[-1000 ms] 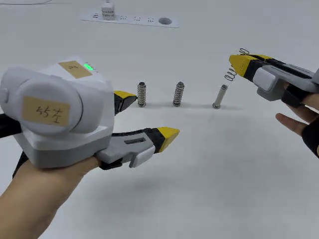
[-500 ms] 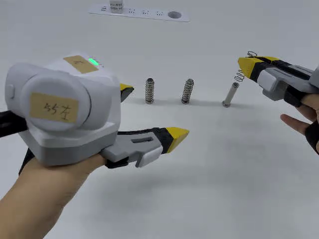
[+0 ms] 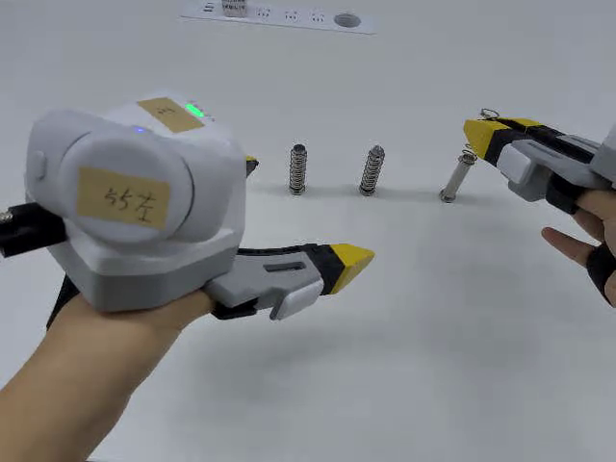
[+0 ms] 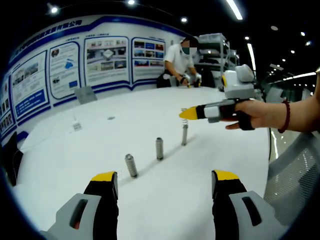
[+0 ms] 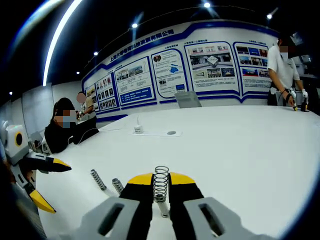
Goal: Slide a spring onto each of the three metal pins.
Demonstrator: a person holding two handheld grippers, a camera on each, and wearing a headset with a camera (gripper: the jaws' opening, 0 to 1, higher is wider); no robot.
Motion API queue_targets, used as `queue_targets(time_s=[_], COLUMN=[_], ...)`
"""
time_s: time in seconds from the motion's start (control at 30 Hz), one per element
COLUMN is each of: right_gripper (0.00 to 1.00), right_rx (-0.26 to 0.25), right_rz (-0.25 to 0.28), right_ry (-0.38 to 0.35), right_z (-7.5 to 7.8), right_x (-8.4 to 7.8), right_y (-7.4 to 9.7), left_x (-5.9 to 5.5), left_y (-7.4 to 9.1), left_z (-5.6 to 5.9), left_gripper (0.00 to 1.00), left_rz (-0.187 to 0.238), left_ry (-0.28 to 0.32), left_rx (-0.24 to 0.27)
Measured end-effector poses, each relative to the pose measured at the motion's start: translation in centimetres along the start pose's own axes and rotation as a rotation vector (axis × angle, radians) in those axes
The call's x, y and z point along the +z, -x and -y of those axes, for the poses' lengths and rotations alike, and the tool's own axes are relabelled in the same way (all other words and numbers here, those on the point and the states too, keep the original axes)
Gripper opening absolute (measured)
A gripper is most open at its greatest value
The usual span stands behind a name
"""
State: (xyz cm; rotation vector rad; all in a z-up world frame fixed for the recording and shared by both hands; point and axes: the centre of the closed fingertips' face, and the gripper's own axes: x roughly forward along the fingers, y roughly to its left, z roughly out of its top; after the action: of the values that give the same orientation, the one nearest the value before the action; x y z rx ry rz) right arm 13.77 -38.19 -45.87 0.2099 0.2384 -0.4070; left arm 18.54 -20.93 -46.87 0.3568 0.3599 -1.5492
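My right fingers (image 5: pixel 137 189) pinch the spring (image 5: pixel 160 184), its lower end now down at the third pin (image 3: pixel 455 181) tip, no longer beside it; left fingers (image 4: pixel 104 182) spread above the tabletop (image 3: pixel 433 318)

Left gripper (image 3: pixel 310 209): jaws wide apart, pointing forward and roughly level. Left hand (image 3: pixel 135 332) grips the body from underneath, forearm coming in from lower left. Right gripper (image 3: pixel 474 130): jaws pinched on a spring (image 5: pixel 160 181), pointing left. Right hand (image 3: pixel 582 223) has its fingers loosely spread.
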Motion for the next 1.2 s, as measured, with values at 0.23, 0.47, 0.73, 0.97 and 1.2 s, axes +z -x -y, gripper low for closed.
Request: queue_targets(time_s=[0.23,0.47,0.73,0.97,1.2], right_gripper=[0.12,0.12,0.12,0.12,0.12], right_rx=[-0.005,-0.018,-0.025,-0.025,-0.027], right_rz=[-0.005,-0.034,-0.065,-0.094,-0.122], right_ry=[0.019,0.072,0.084,0.074,0.076], right_z=[-0.4,-0.7,-1.0,-0.8,-0.8], right_x=[-0.2,-0.9,-2.1,-3.1,-4.2], right_y=[0.2,0.5,0.4,0.3,0.1], left_x=[0.0,0.2,0.1,-0.1,0.1], left_y=[0.0,0.0,0.1,0.1,0.0], left_z=[0.1,0.0,-0.1,-0.3,-0.3], left_gripper=[0.77,0.77,0.76,0.75,0.74], left_rz=[-0.003,0.008,0.005,-0.004,0.007], left_ry=[0.005,0.011,0.022,0.027,0.046], left_rx=[-0.003,0.000,0.007,0.010,0.009])
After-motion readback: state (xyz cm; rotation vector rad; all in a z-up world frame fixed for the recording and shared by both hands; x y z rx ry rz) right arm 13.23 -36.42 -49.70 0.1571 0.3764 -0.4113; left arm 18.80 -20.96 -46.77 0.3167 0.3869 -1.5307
